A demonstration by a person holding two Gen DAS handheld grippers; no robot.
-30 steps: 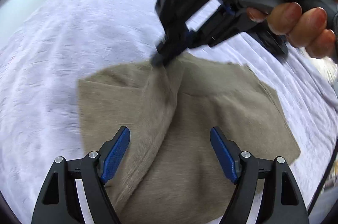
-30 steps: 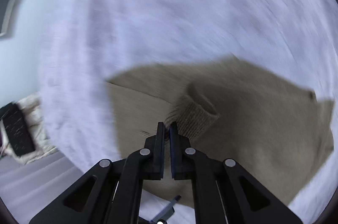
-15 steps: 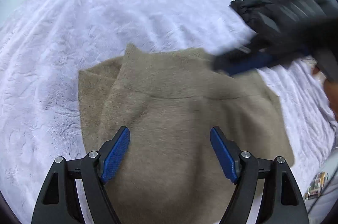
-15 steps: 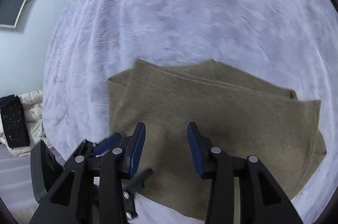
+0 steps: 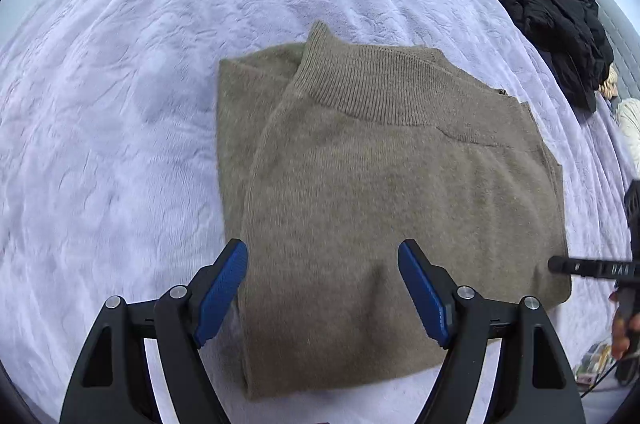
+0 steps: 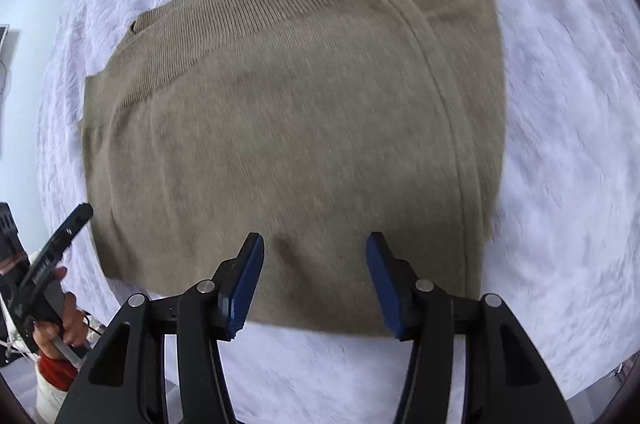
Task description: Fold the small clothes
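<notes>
Both tongs, left (image 5: 322,288) and right (image 6: 314,286), are held spread and empty, the right jaws just having opened, above the beige sweater (image 5: 384,191) lying on the bed (image 5: 120,83); sleeves are folded in, further folding is judged outstanding.

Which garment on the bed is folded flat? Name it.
The tan sweater, lying flat in a neat rectangle in the middle of the white bedspread. The black garment lies crumpled in a heap near the bed's edge.
</notes>
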